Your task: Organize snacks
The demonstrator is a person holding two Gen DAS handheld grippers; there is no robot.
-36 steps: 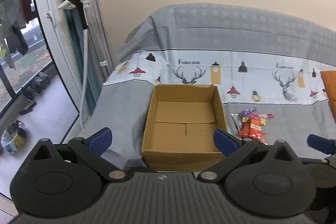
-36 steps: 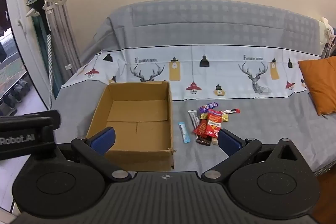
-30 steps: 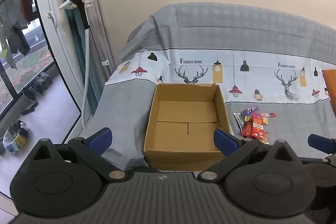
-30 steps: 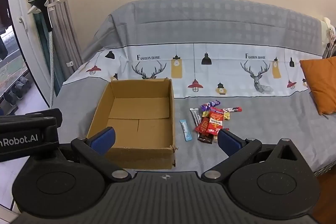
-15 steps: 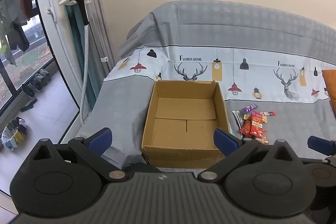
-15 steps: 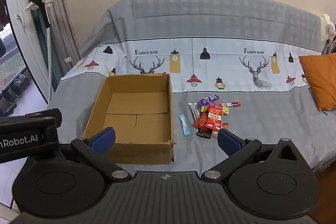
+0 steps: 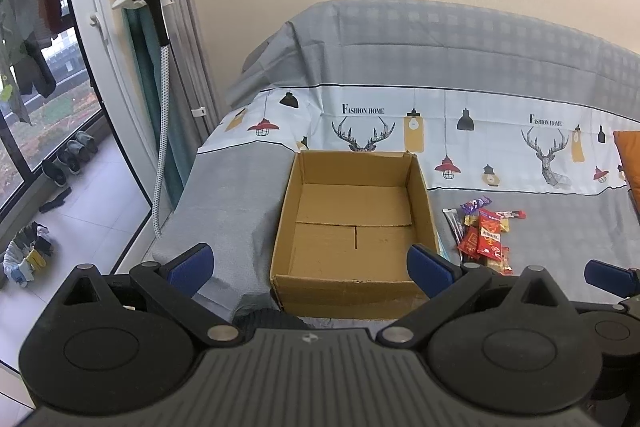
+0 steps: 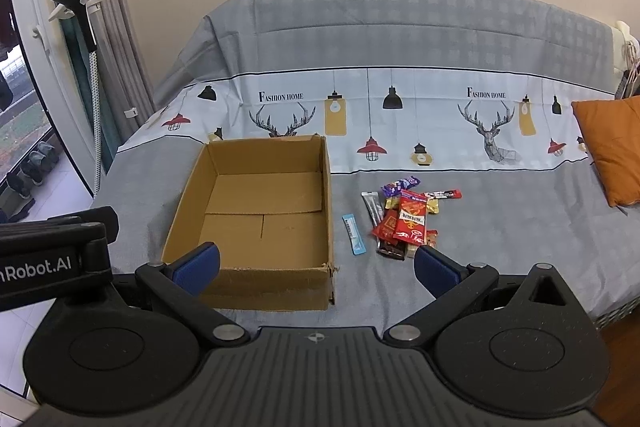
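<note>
Left gripper (image 7: 310,261) and right gripper (image 8: 316,265), jaws spread wide and holding nothing, hover short of the covered sofa (image 8: 500,235). Task stage, as judged: approach, with no snack yet picked. The cardboard box (image 8: 256,269) stands open, its floor bare. The snack packets (image 8: 404,221) lie heaped on the sofa just right of the box, a light-blue stick packet (image 8: 354,235) between them. The next move likely calls for the right gripper to descend onto one packet.

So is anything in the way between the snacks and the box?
Only the cardboard box's own right wall. The snack pile lies beside it on the sofa cover, with just a light blue packet in the gap. The box is open-topped, so snacks can go over.
</note>
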